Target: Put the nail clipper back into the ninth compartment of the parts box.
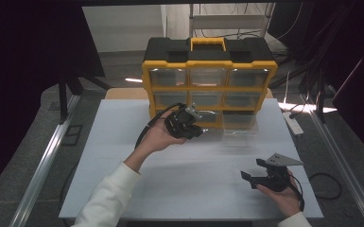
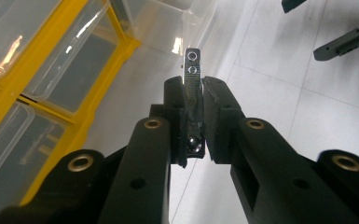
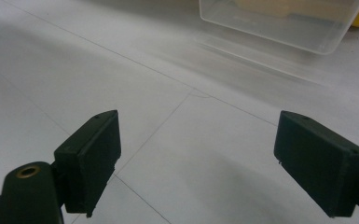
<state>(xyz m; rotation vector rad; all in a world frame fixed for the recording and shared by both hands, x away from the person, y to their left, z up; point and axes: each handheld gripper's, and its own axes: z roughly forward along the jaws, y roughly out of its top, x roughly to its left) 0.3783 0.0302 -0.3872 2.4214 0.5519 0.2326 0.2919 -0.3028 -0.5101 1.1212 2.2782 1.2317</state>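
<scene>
Left tongs [image 2: 193, 116] clamped on my metal strip [image 2: 192, 74], pulled-out drawer [image 1: 238, 125] just ahead; right tongs [image 3: 214, 163] wide apart.

A white power strip [image 1: 293, 124] lies on the grey floor [image 1: 28, 142] right of the table, with what looks like a metal shelf rack [image 1: 229, 19] behind.

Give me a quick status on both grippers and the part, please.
Left gripper shut on metal strip, near pulled-out drawer of organizer. Right gripper open, empty, over table. Nothing in the way.
</scene>
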